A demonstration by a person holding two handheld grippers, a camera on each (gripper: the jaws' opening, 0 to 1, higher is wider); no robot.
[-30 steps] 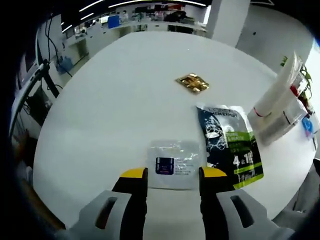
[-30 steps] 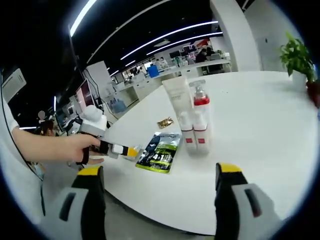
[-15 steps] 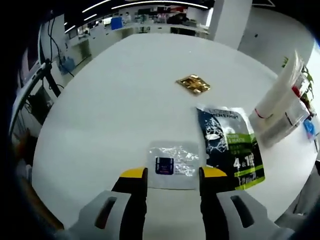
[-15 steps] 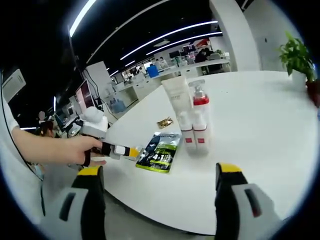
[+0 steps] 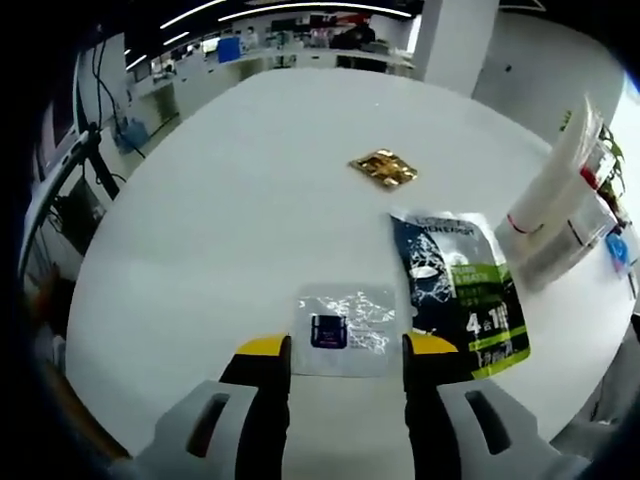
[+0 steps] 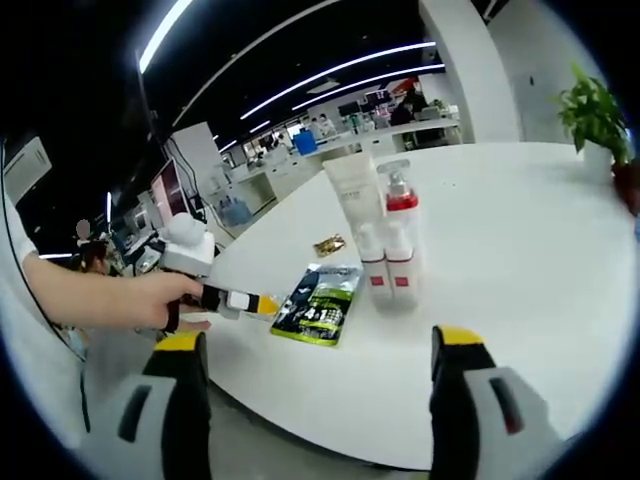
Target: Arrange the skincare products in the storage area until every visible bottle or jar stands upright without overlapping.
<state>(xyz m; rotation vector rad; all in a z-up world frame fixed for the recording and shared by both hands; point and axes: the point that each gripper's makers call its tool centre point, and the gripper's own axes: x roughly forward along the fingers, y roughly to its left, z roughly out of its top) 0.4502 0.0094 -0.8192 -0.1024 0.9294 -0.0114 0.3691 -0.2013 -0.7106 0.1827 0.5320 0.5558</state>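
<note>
The left gripper (image 5: 345,350) hangs low over the near edge of the round white table (image 5: 240,200), its jaws spread with a clear gap between the yellow tips. Straight ahead, in line with that gap, lies a flat clear sachet (image 5: 345,327) with a dark label. Its near edge looks to be just at or between the tips, though whether they touch it cannot be told. It is roughly square, so no long axis matters much; it lies flat, and the jaws would probably have to catch an edge rather than straddle it.

Just right of the sachet, close beside it and perhaps touching, lies a dark and green pouch (image 5: 460,290), its long axis running away from the gripper. Farther on sits a small gold packet (image 5: 383,167), well apart from both. At the far right a cluster of bottles (image 5: 560,215) stands together.

In the right gripper view those bottles (image 6: 385,235) stand upright in a tight group: a tall tube, a red-collared pump and two small ones in front. The right gripper (image 6: 320,350) is held off the table edge, jaws wide and empty, well apart from everything. A hand (image 6: 150,300) holds the left gripper at the sachet, so the left is far the nearer.
</note>
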